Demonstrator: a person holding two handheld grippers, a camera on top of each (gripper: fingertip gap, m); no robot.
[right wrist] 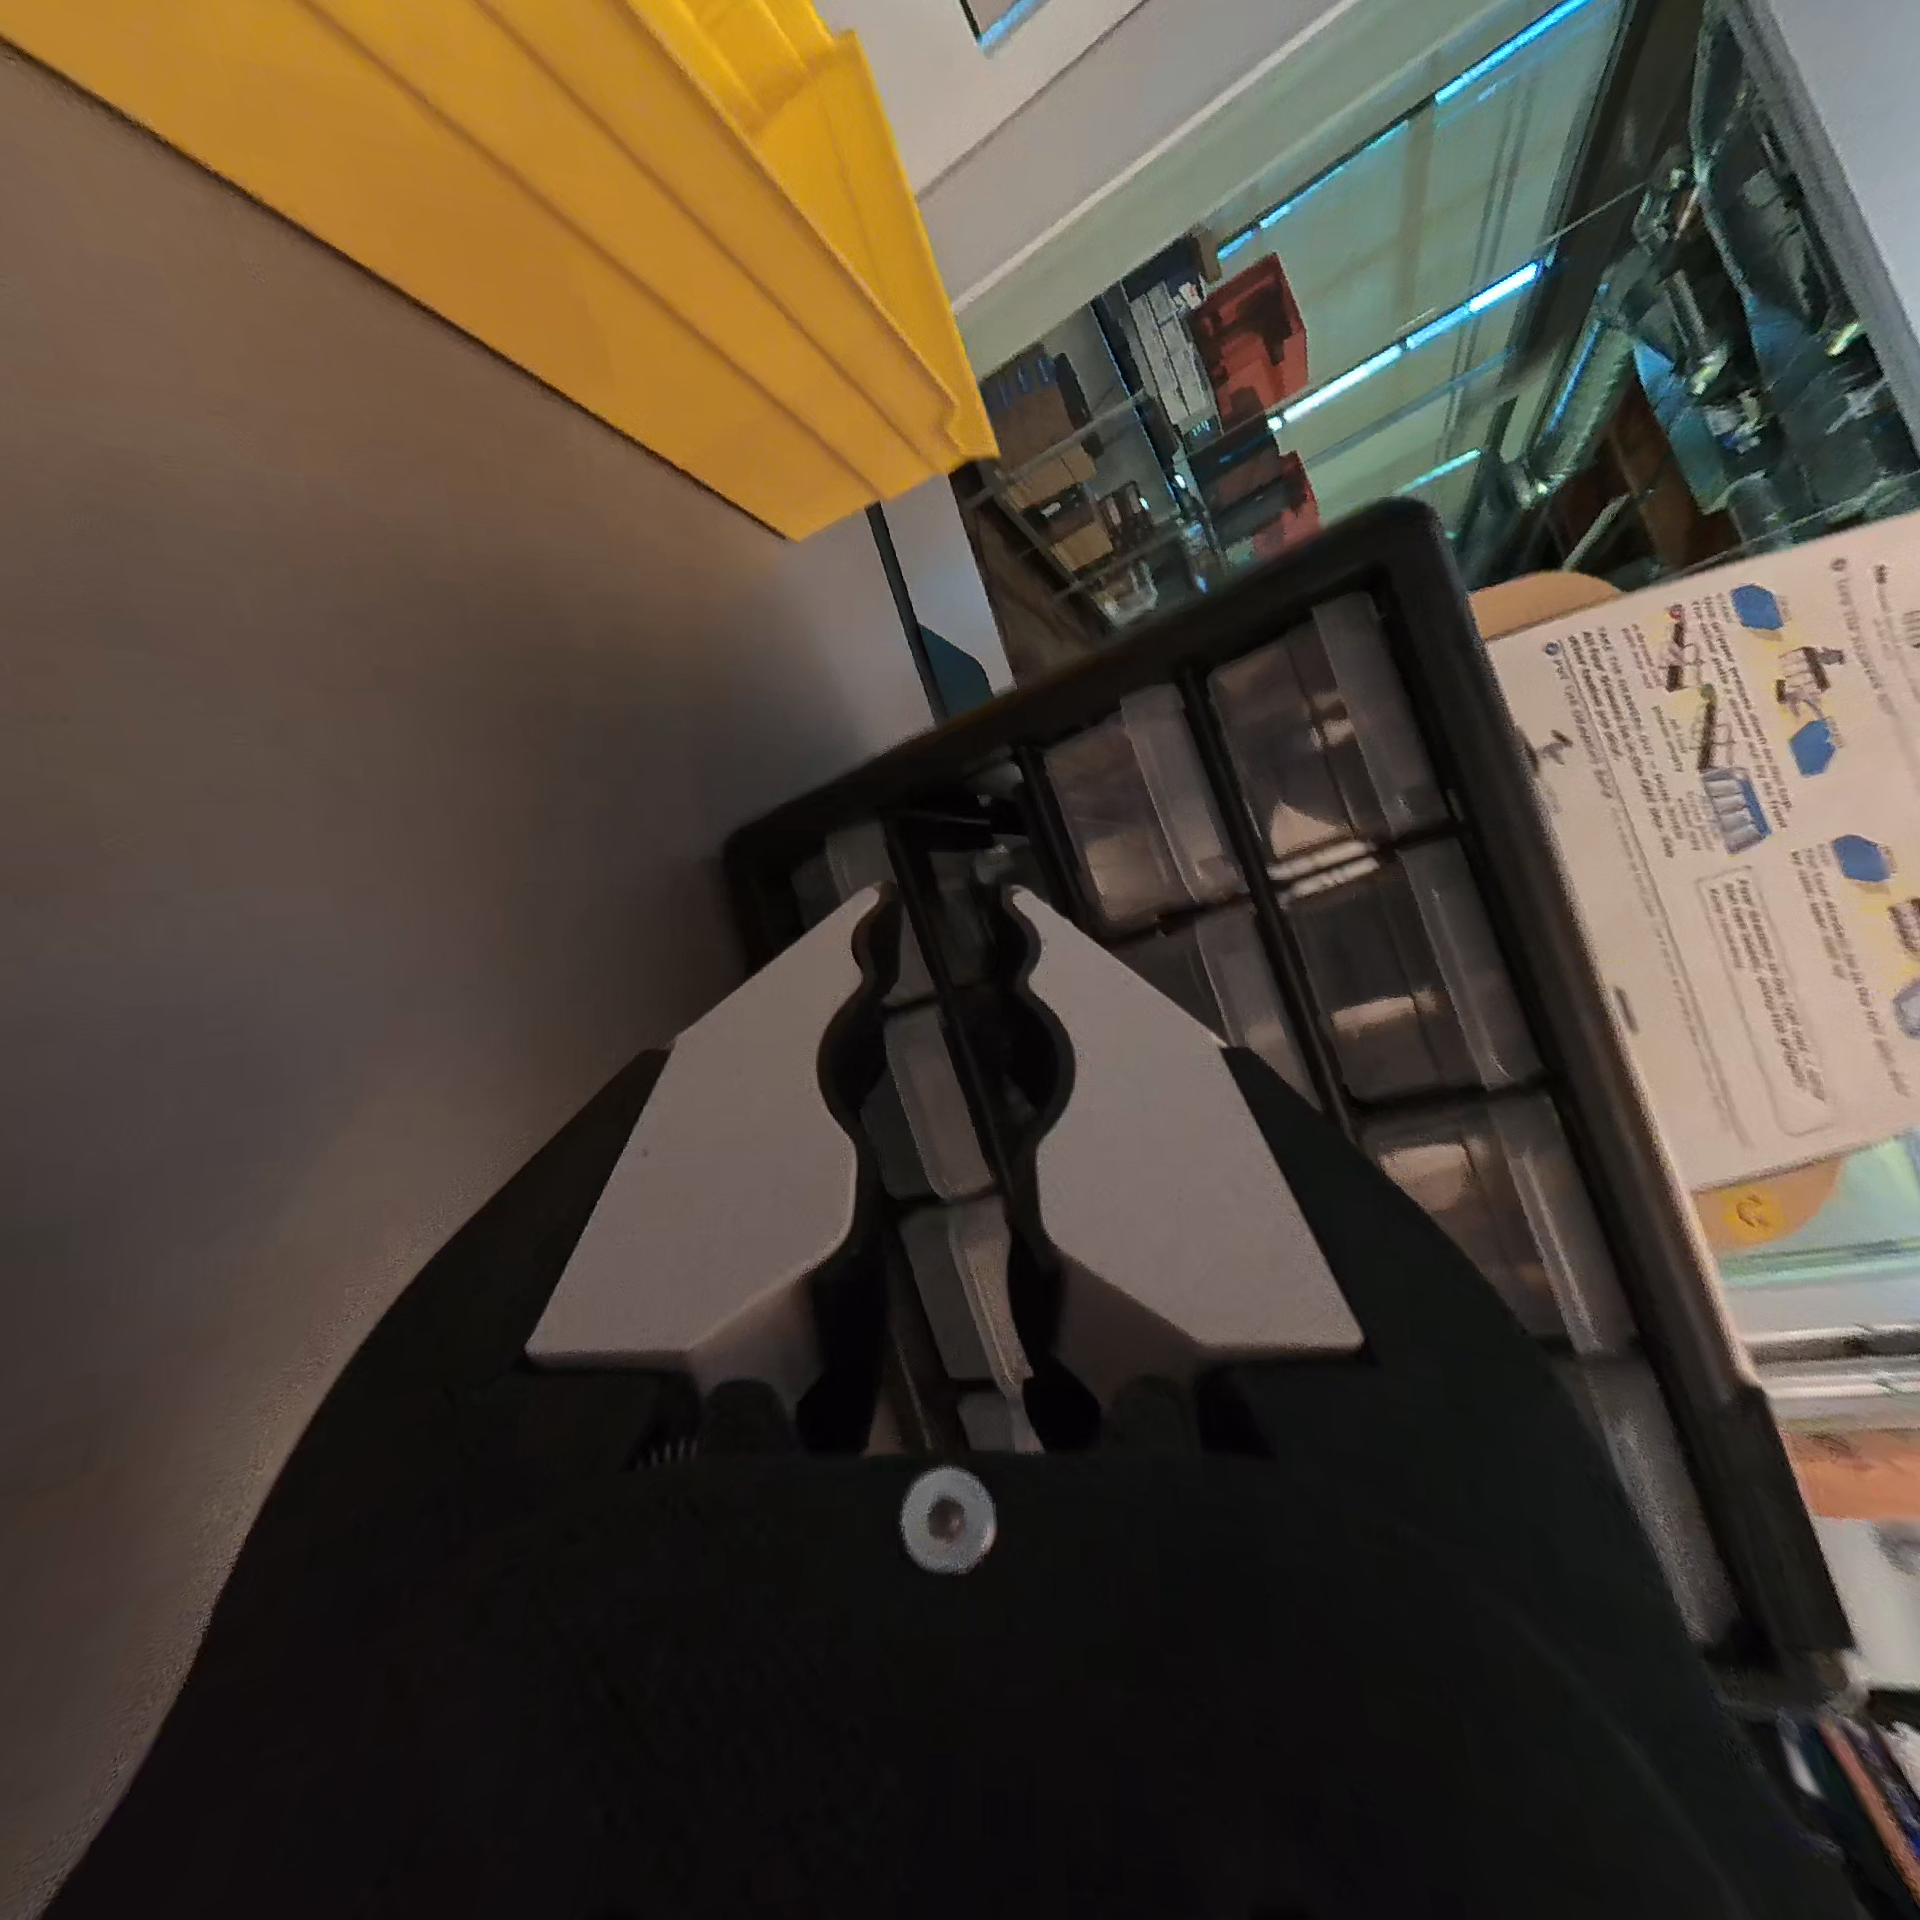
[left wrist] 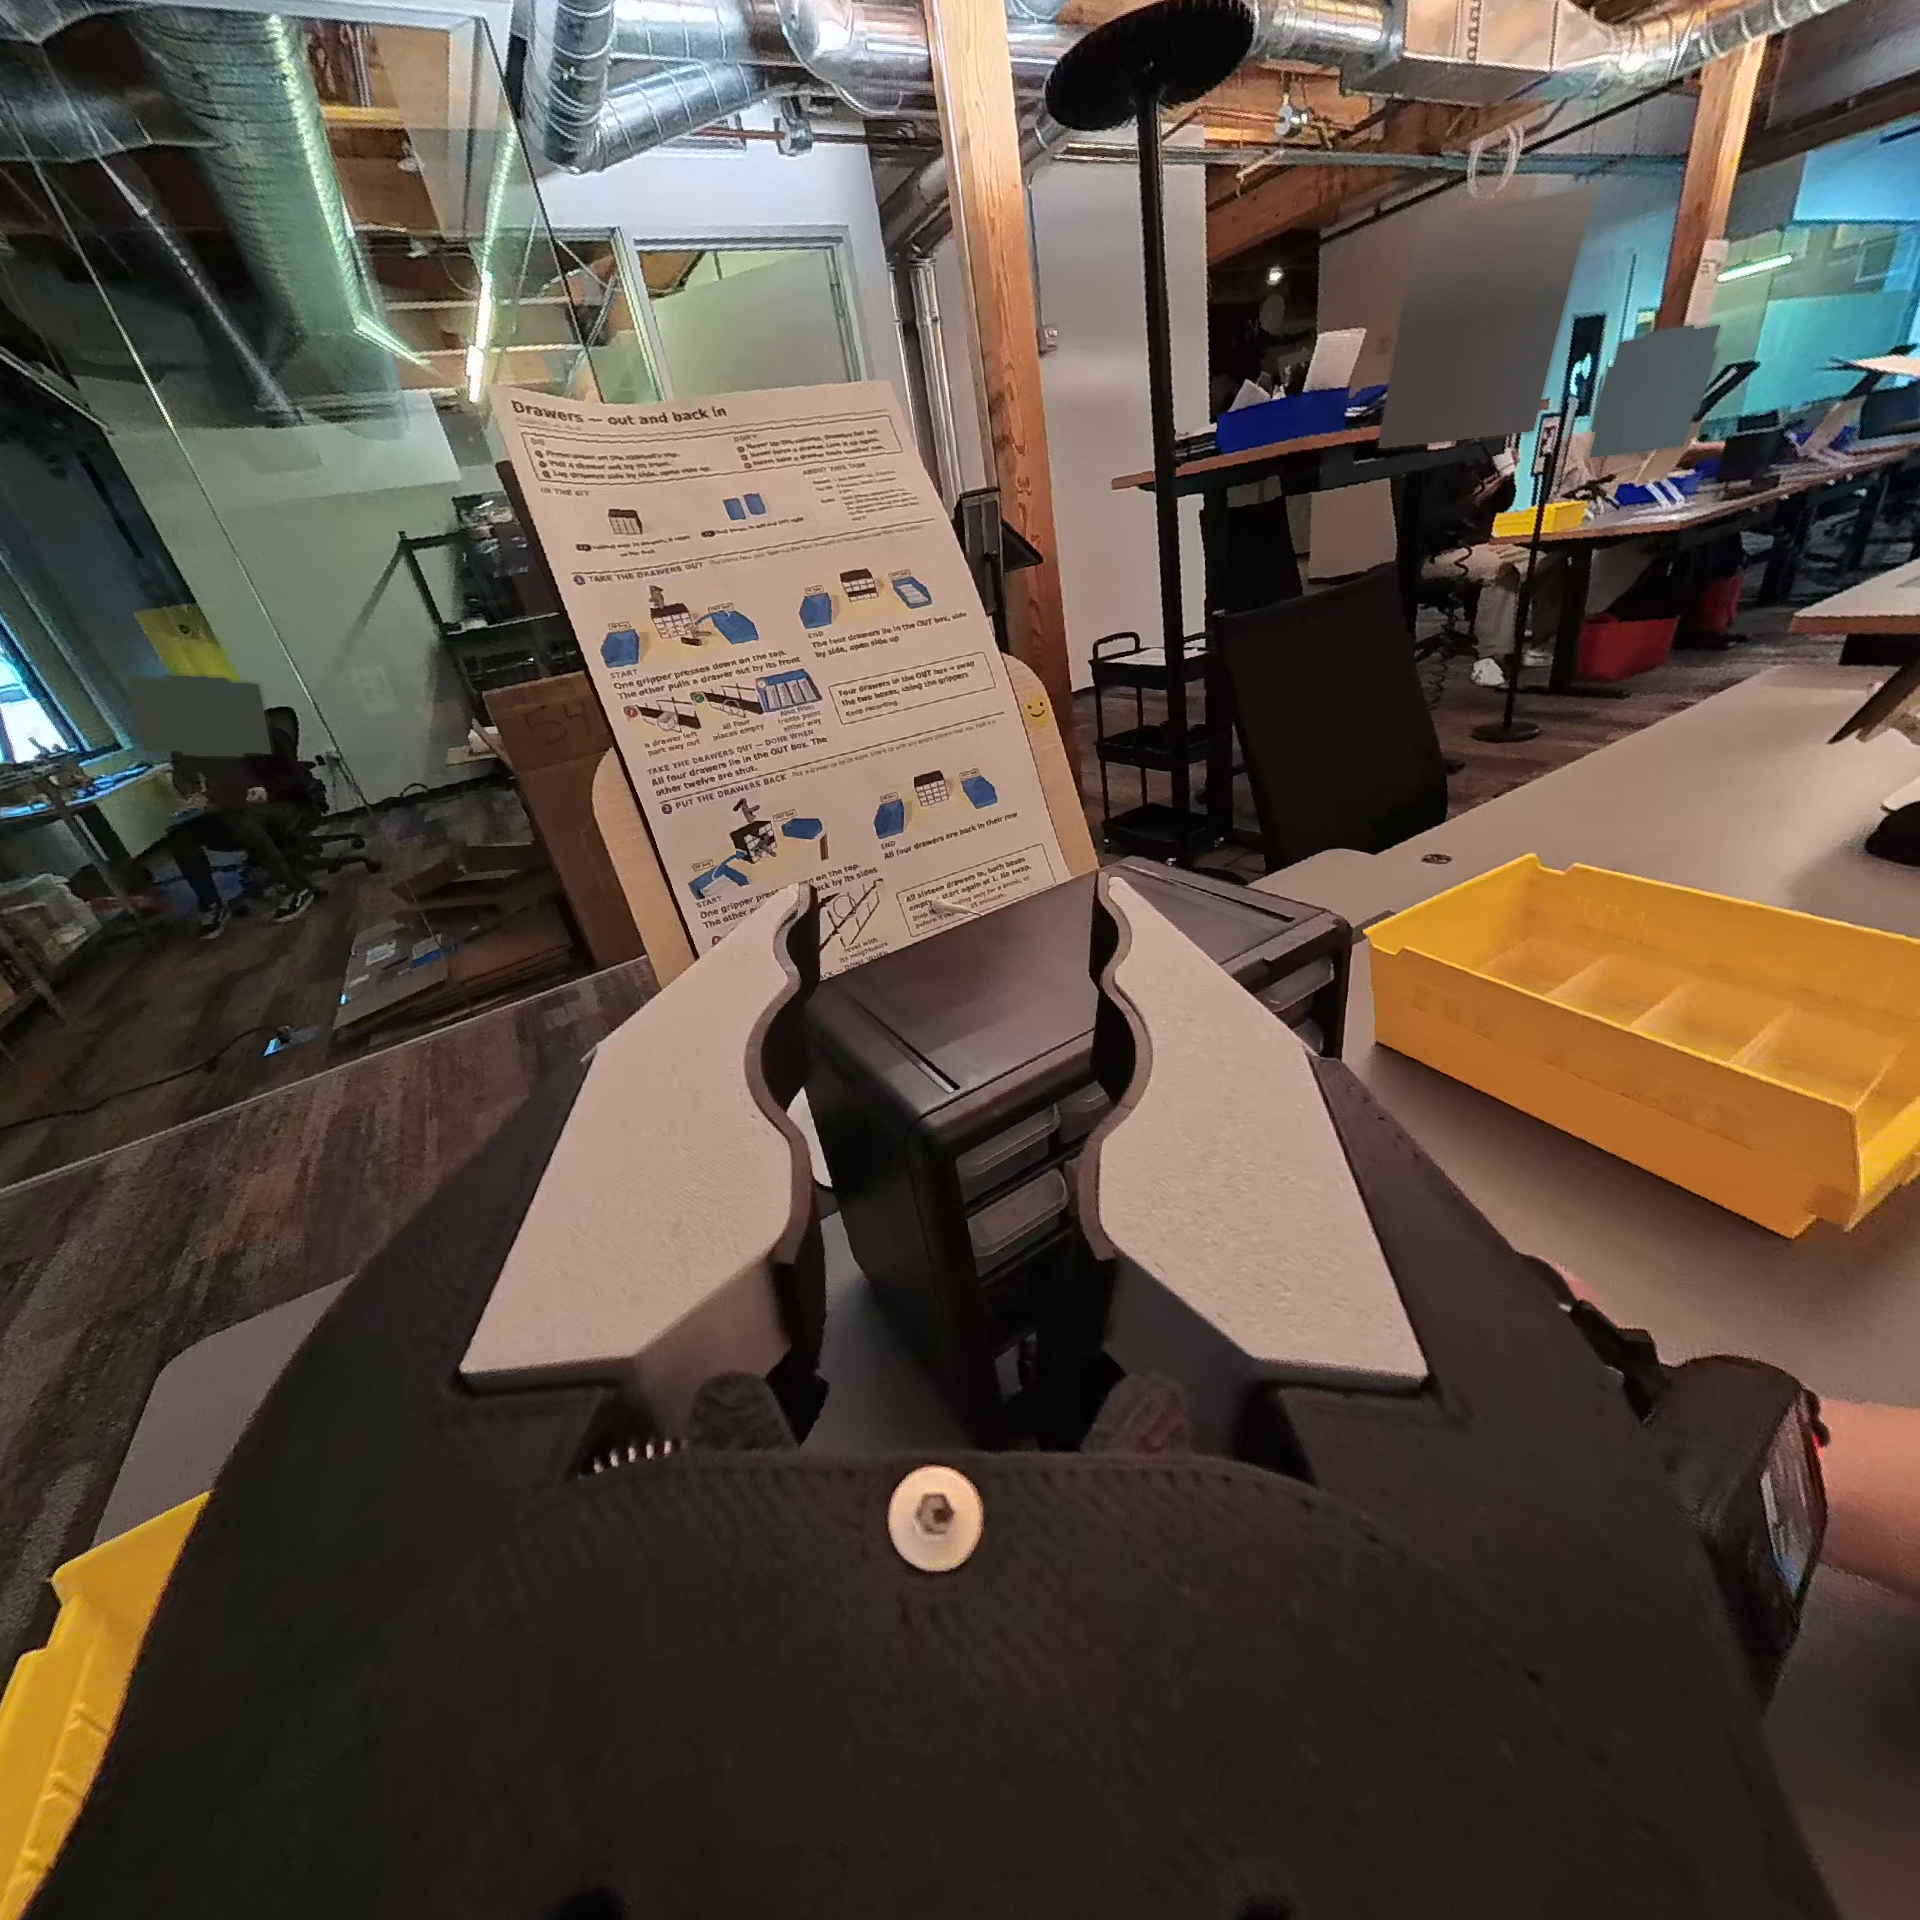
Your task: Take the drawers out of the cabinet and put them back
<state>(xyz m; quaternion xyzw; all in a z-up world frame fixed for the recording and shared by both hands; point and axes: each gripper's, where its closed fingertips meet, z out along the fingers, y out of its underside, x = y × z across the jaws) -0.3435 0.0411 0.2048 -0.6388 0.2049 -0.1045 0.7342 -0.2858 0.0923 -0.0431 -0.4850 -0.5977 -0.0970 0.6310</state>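
Note:
A small black cabinet (left wrist: 935, 1049) with clear drawers stands on the grey table. My left gripper (left wrist: 951, 902) is open, and its grey fingers (left wrist: 665, 1122) straddle the cabinet's top, one on each side. In the rolled, blurred right wrist view the cabinet front (right wrist: 1351, 935) shows rows of clear drawers (right wrist: 1132, 821). My right gripper (right wrist: 953, 906) has a narrow gap between its tips. It sits right at the drawers nearest the table, over a black divider. I cannot see a drawer held between the tips.
A yellow compartment bin (left wrist: 1662, 1049) lies to the right of the cabinet and also shows in the right wrist view (right wrist: 644, 239). Another yellow bin (left wrist: 62, 1714) is at the lower left. A printed instruction sheet (left wrist: 779, 644) stands behind the cabinet. A hand (left wrist: 1860, 1507) is at the right edge. There is about 25 cm between the tips of the two grippers.

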